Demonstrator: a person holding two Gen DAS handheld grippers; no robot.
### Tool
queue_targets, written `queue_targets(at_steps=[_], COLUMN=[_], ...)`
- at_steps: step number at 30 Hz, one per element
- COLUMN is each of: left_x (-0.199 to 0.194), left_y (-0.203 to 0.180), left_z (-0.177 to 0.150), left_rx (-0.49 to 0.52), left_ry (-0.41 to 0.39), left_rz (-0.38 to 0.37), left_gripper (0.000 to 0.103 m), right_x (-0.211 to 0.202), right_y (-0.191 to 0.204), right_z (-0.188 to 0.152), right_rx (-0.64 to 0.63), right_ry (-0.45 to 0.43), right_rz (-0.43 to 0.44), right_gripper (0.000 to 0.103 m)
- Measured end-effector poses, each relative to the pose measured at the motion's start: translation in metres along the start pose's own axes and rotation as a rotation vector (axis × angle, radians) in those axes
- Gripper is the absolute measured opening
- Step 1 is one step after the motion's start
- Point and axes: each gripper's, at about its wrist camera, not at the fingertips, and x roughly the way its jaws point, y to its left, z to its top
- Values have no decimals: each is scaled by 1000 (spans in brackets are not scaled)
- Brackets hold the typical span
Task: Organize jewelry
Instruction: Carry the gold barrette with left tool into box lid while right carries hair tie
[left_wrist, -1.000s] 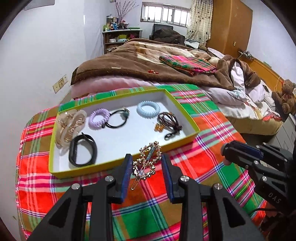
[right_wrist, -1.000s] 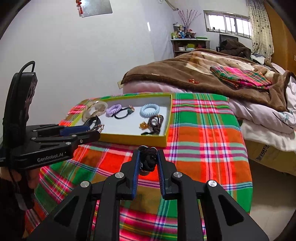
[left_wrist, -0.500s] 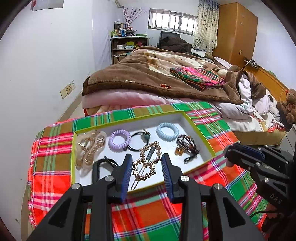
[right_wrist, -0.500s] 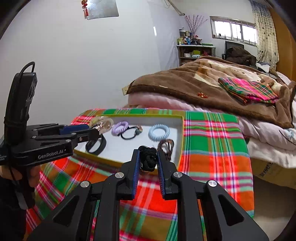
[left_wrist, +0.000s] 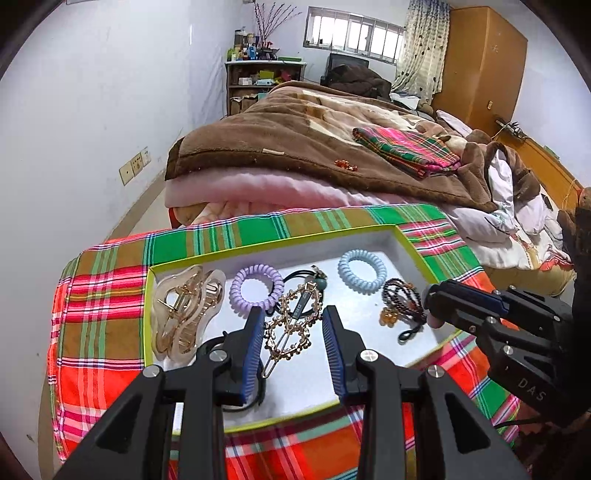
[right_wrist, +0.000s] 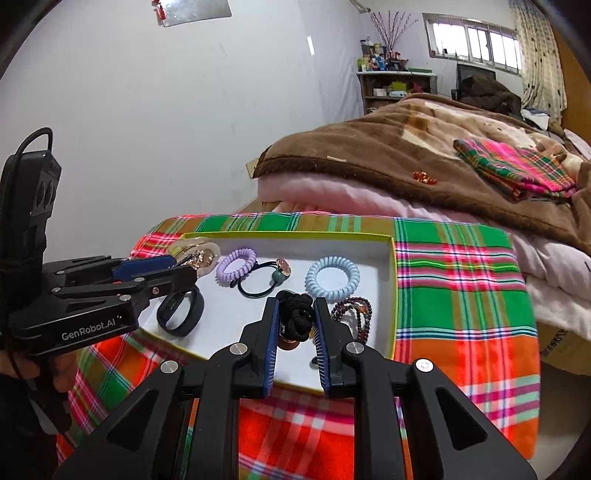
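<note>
2 grippers over the tray (left_wrist: 410, 247): left gripper (left_wrist: 293, 328) pinches a beaded gold clip (left_wrist: 291, 325); right gripper (right_wrist: 295, 321) squeezes a knotted black tie (right_wrist: 295, 319).

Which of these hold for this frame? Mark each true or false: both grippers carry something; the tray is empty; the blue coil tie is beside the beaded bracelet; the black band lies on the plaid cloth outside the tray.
1. Both grippers carry something. True: the left gripper holds the gold hair clip, and the right gripper holds the black knotted hair tie.
2. The tray is empty. False: the tray holds several pieces, among them the purple coil tie and the clear claw clip.
3. The blue coil tie is beside the beaded bracelet. True.
4. The black band lies outside the tray. False: it is inside the tray.
</note>
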Motion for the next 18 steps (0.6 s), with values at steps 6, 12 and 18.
queue_targets(at_steps=[6, 12, 18], left_x=[17, 29, 37], left_y=[9, 16, 21], left_z=[-3, -3, -3], left_rx=[-15, -21, -29], left_ry=[23, 41, 52], left_rz=[0, 3, 9], left_gripper=[34, 34, 34], right_x=[22, 37, 48], right_y=[-1, 0, 2], right_z=[0, 0, 1], right_rx=[3, -5, -12], right_ry=[34, 55, 70], right_rz=[-3, -1, -6], right_gripper=[19, 19, 19])
